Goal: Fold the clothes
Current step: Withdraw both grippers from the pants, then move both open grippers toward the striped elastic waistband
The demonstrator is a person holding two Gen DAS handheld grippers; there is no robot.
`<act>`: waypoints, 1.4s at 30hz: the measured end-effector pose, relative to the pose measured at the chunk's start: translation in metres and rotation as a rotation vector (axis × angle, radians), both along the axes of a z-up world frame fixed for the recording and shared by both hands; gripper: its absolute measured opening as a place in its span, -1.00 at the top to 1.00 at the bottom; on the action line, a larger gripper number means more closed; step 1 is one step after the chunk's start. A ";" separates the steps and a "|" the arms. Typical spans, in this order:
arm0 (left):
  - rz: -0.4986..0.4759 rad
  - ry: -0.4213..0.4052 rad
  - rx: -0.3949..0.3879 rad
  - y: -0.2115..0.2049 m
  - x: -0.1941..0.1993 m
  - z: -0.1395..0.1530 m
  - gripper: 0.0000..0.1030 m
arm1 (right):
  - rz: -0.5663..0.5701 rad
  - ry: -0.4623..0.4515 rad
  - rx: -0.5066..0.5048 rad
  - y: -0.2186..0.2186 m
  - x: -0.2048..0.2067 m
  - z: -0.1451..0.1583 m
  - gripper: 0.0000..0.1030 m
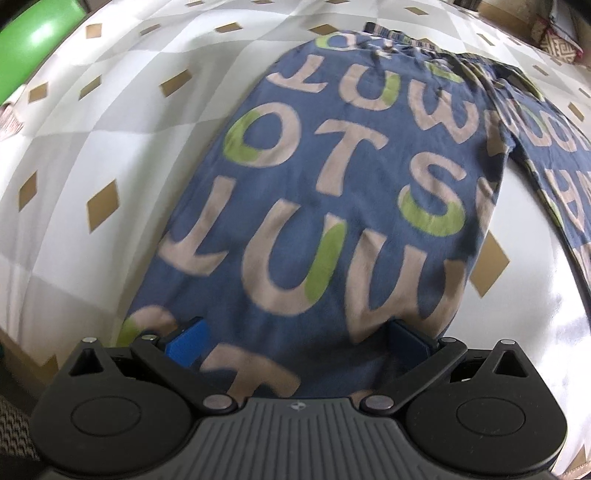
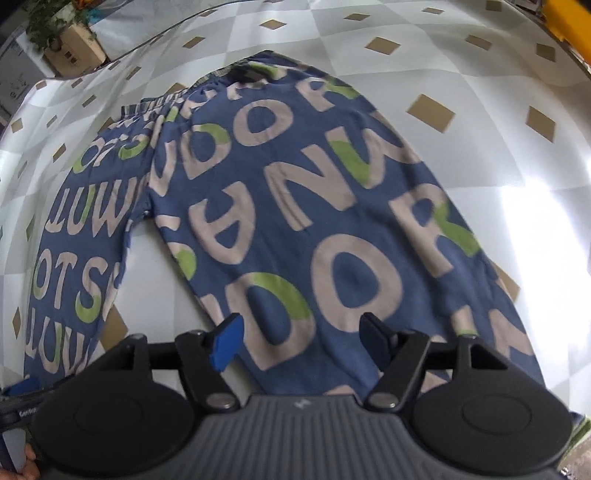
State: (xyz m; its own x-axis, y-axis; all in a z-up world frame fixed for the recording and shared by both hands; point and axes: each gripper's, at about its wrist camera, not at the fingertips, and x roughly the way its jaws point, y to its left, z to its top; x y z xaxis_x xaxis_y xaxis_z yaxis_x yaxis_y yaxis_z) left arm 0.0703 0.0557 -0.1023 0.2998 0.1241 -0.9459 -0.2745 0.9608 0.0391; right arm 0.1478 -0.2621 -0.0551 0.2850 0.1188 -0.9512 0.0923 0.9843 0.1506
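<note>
Blue trousers printed with big pale and green letters lie flat on the checked tablecloth (image 1: 92,155), waistband (image 1: 388,33) at the far end. One leg (image 1: 332,184) runs towards my left gripper (image 1: 297,341). This gripper hangs open over the leg's near end, its blue fingers (image 1: 188,343) wide apart and nothing pinched. The other leg (image 2: 314,206) stretches under my right gripper (image 2: 302,338). It is also open, the cloth showing between its fingers (image 2: 227,341) without being pressed. The two legs (image 2: 85,221) spread apart in a V.
A green object (image 1: 33,40) sits at the far left corner. A cardboard box with a plant (image 2: 74,44) stands beyond the table's far edge, and something yellow (image 2: 565,18) at the far right. A person's fingers (image 2: 29,467) show at the lower left.
</note>
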 end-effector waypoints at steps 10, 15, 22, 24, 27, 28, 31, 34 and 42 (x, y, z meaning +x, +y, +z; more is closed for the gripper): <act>-0.076 -0.026 -0.046 -0.002 0.030 0.009 -0.37 | 0.063 -0.063 -0.035 0.024 0.012 0.003 0.09; -0.095 -0.050 -0.034 0.005 0.048 0.017 -0.07 | 0.042 -0.082 -0.030 0.025 0.019 0.004 0.09; -0.094 -0.082 -0.035 0.021 0.075 0.029 -0.02 | 0.003 -0.104 -0.008 0.026 0.033 0.004 0.09; -0.092 -0.080 -0.038 0.025 0.083 0.030 -0.02 | 0.000 -0.109 -0.003 0.028 0.038 0.004 0.09; -0.092 -0.074 -0.040 0.029 0.095 0.029 -0.02 | 0.002 -0.116 -0.003 0.032 0.045 0.002 0.08; -0.095 -0.071 -0.040 0.029 0.098 0.028 -0.02 | 0.004 -0.119 -0.008 0.034 0.047 0.002 0.08; -0.107 -0.066 -0.043 0.029 0.107 0.024 -0.02 | 0.007 -0.129 -0.013 0.038 0.054 0.000 0.08; -0.116 -0.068 -0.041 0.026 0.114 0.020 -0.02 | 0.013 -0.136 -0.017 0.041 0.062 -0.002 0.08; -0.097 -0.069 -0.070 0.026 0.134 0.015 -0.02 | -0.011 -0.159 -0.004 0.040 0.082 -0.004 0.06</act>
State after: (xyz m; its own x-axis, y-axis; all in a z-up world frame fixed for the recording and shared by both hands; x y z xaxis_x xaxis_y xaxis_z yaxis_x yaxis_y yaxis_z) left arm 0.2048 0.0818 -0.0877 0.3716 0.0261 -0.9280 -0.1801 0.9826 -0.0445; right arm 0.2294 -0.2218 -0.0594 0.4329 0.1109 -0.8946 0.0783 0.9840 0.1599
